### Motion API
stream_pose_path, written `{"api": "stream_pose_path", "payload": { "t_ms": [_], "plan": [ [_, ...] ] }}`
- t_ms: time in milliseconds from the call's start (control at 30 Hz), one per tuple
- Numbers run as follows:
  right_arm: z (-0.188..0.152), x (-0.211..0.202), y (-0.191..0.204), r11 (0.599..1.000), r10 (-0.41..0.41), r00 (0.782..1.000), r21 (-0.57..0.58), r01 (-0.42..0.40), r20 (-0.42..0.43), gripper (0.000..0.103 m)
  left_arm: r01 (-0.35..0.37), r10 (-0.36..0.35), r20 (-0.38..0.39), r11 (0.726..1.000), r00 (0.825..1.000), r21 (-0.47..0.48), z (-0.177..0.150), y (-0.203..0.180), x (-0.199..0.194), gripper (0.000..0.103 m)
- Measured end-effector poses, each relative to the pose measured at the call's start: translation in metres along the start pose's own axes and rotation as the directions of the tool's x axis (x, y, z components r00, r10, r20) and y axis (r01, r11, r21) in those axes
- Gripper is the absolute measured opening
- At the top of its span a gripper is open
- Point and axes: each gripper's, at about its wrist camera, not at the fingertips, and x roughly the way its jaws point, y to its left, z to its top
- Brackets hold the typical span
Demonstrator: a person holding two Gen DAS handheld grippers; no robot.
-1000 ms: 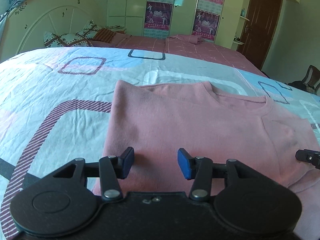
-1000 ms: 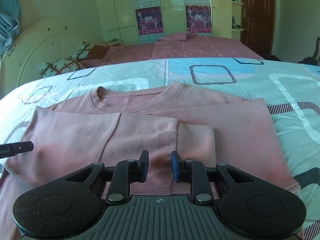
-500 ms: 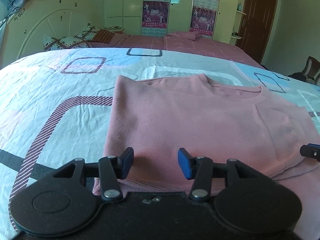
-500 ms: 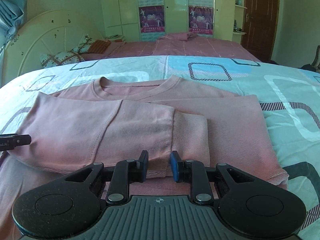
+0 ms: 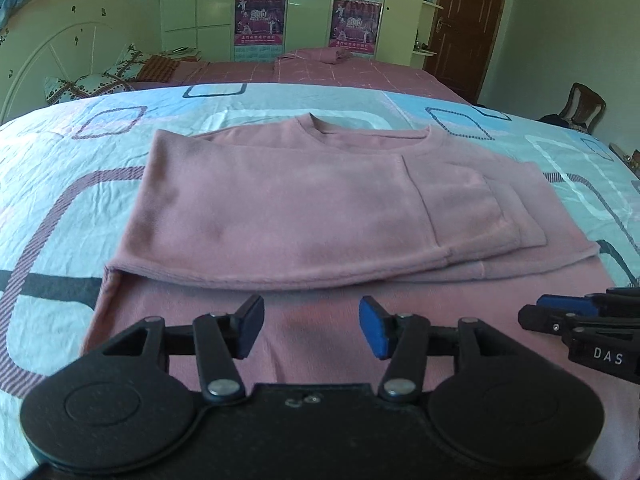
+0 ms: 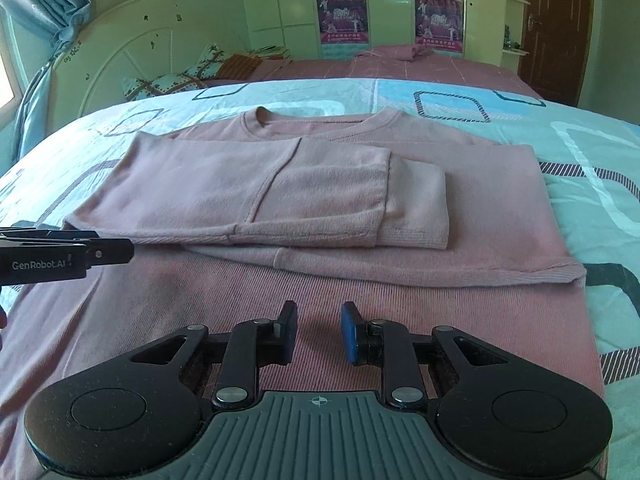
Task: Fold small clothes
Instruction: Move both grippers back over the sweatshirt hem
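With both sleeves folded in, the pink sweater (image 5: 280,208) lay at twelve o'clock; the left gripper (image 5: 311,326), empty, was opening, the right gripper (image 6: 319,332) stood narrow and empty, and gripping the hem seemed next.

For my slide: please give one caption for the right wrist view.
Open right gripper above a partly folded pink sweater on a patterned bedsheet.

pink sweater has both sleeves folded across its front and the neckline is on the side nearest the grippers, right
Not quite. The pink sweater does have its sleeves folded across the front, but the neckline lies on the far side, toward the headboard; the hem end is nearest the grippers. The right wrist view shows this.
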Motion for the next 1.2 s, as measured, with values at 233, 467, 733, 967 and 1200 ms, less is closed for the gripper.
{"api": "stream_pose_path", "payload": {
  "t_ms": [233,467,733,967,1200],
  "plan": [
    [-0.028,-0.014,-0.008,0.997,-0.019,1.0,-0.078,0.019,-0.01,0.024,-0.055,0.056,-0.026,0.998,0.998,0.043,-0.04,-0.008,-0.013,0.054],
    [-0.052,-0.039,-0.044,0.993,-0.103,0.995,-0.051,0.103,0.0,0.024,-0.146,0.148,-0.023,0.988,0.989,0.057,-0.068,0.017,-0.044,0.061],
    [-0.059,-0.08,-0.024,0.999,-0.007,0.999,0.038,0.005,0.035,0.024,-0.078,0.078,-0.01,0.997,0.997,0.012,-0.075,0.004,-0.083,0.059],
    [-0.089,-0.089,0.029,0.999,0.053,0.999,-0.007,-0.053,-0.002,0.024,-0.03,0.033,-0.046,0.998,0.998,0.057,-0.109,-0.02,-0.088,0.061],
    [-0.119,-0.103,0.019,0.997,-0.072,0.997,-0.017,0.072,-0.027,0.024,-0.055,0.057,-0.033,0.998,0.998,0.04,-0.133,-0.005,-0.107,0.064]
  ]
}}
